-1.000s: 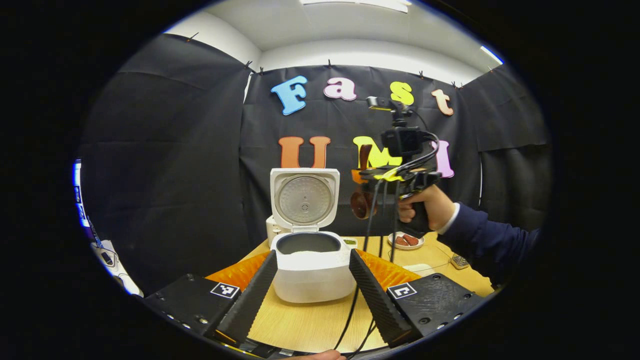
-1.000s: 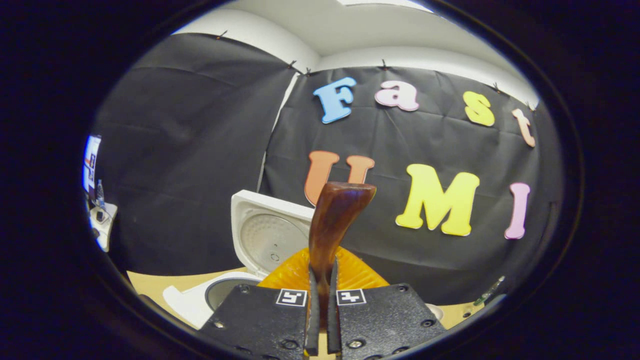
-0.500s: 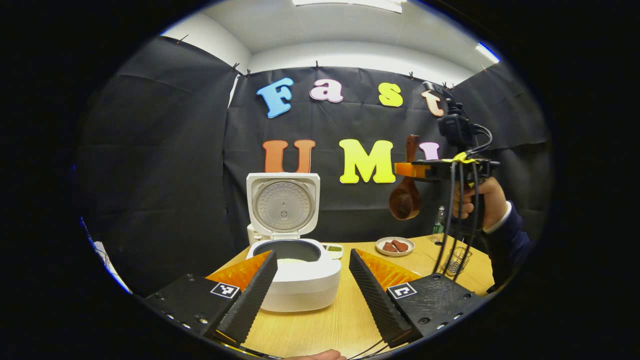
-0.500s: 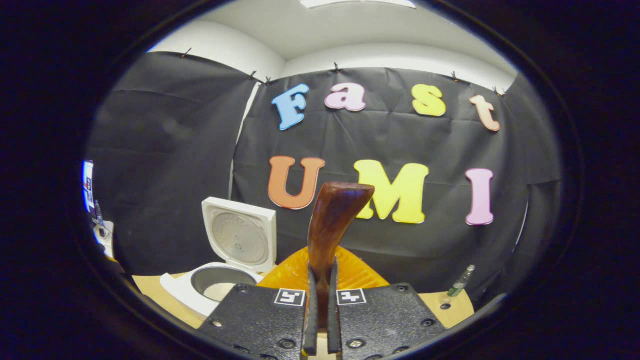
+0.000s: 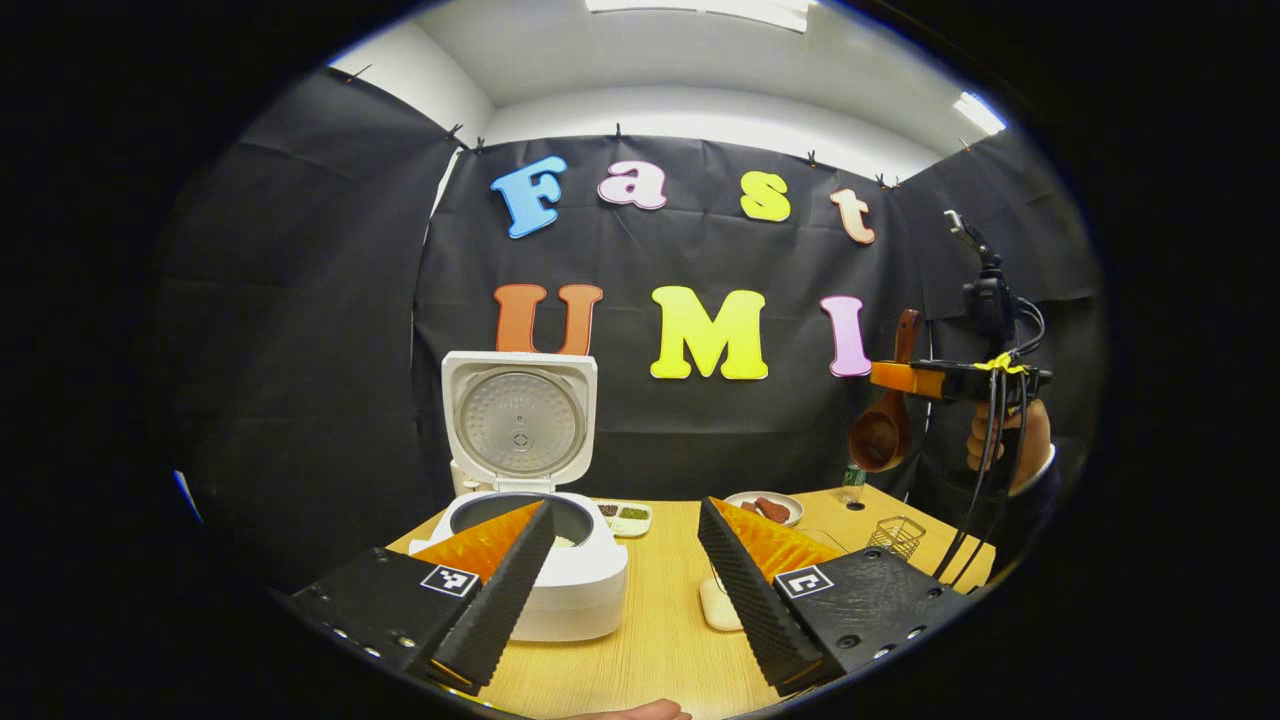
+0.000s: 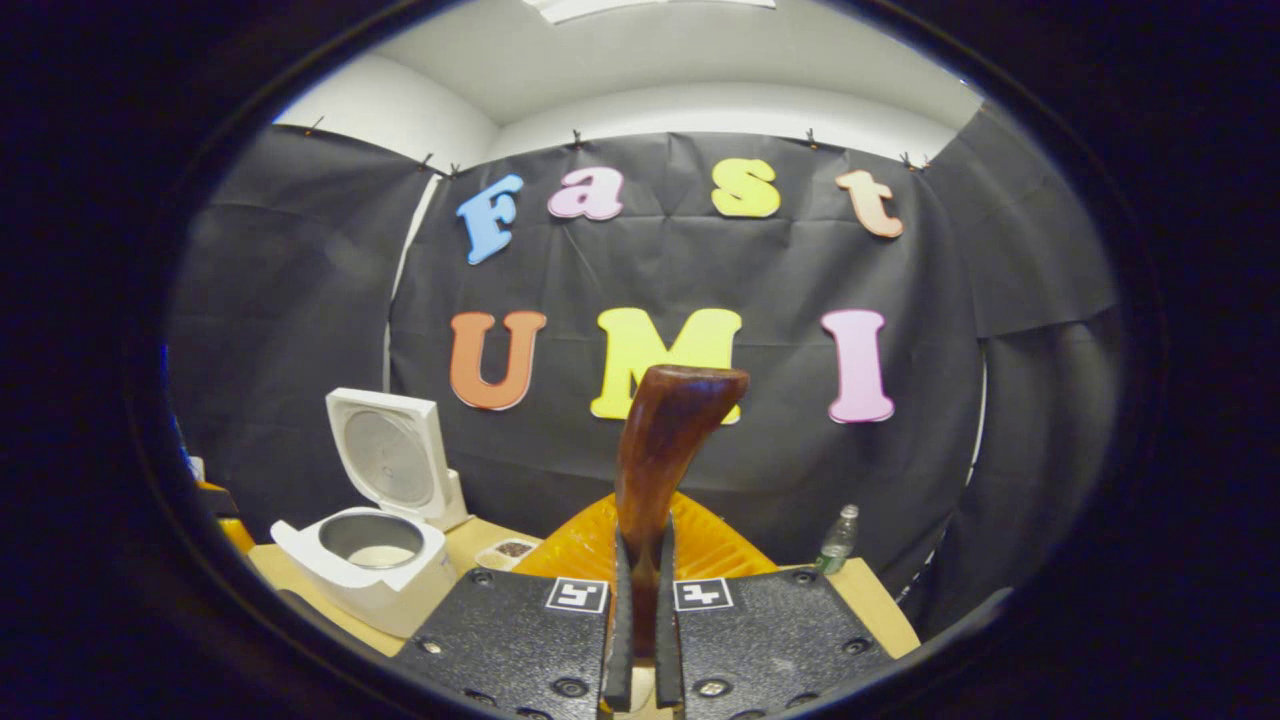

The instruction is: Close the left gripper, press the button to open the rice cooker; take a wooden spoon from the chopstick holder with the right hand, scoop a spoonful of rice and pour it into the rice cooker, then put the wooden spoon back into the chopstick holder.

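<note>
The white rice cooker point(image 5: 560, 575) stands on the wooden table point(image 5: 660, 640) with its lid point(image 5: 518, 425) upright and some rice in the pot. My left gripper point(image 5: 622, 540) hovers open just right of the pot, nothing between its fingers. At the far right of the left gripper view a hand holds my right gripper point(image 5: 905, 375) high in the air, shut on the brown wooden spoon point(image 5: 883, 435), whose bowl hangs downward. In the right gripper view the spoon's handle point(image 6: 665, 450) rises between the fingers of my right gripper point(image 6: 640, 570), and the rice cooker point(image 6: 365, 565) sits at lower left. The wire chopstick holder point(image 5: 898, 535) stands below the spoon.
A small plate with reddish food point(image 5: 765, 507) and a little rectangular dish point(image 5: 625, 515) lie behind the cooker. A green bottle point(image 6: 838, 540) stands at the table's far right corner. A white object point(image 5: 715, 605) rests on the table by my left gripper's right finger.
The right gripper has carried the spoon from above the rice cooker rightward, to over the chopstick holder. The left gripper has shifted right, so the cooker now sits further left in its view.
</note>
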Available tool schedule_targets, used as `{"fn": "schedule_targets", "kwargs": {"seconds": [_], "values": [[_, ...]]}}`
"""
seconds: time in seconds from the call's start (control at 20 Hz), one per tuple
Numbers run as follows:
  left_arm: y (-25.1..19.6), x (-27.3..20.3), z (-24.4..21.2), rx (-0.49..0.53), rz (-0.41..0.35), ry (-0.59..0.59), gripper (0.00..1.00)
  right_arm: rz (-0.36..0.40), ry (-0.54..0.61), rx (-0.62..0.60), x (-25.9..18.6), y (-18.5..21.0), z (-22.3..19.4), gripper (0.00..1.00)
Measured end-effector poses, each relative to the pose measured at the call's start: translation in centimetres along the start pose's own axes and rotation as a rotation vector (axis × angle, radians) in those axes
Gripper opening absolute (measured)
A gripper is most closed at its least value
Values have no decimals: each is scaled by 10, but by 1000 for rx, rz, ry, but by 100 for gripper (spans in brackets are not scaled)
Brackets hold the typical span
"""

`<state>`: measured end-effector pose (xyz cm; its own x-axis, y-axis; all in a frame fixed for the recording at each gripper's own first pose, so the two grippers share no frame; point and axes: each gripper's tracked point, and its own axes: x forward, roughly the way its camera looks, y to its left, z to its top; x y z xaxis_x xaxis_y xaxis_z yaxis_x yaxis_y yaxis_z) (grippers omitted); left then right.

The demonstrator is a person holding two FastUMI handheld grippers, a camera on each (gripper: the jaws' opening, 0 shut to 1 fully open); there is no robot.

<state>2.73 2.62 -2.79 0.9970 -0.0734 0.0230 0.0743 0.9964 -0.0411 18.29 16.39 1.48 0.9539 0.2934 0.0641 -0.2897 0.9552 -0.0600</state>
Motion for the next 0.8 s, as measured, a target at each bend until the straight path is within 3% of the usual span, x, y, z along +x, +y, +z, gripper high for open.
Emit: {"fn": "schedule_targets", "kwargs": {"seconds": [0.15, 0.5, 0.8], "values": [[-5, 9, 4, 48, 21, -16, 92, -49, 42, 22, -1, -39, -18, 11], [-24, 20, 6, 33, -19, -38, 94, -137, 128, 57, 3, -117, -74, 12], [-35, 24, 5, 35, -33, -41, 94, -179, 196, 125, 7, -153, -125, 13]]}}
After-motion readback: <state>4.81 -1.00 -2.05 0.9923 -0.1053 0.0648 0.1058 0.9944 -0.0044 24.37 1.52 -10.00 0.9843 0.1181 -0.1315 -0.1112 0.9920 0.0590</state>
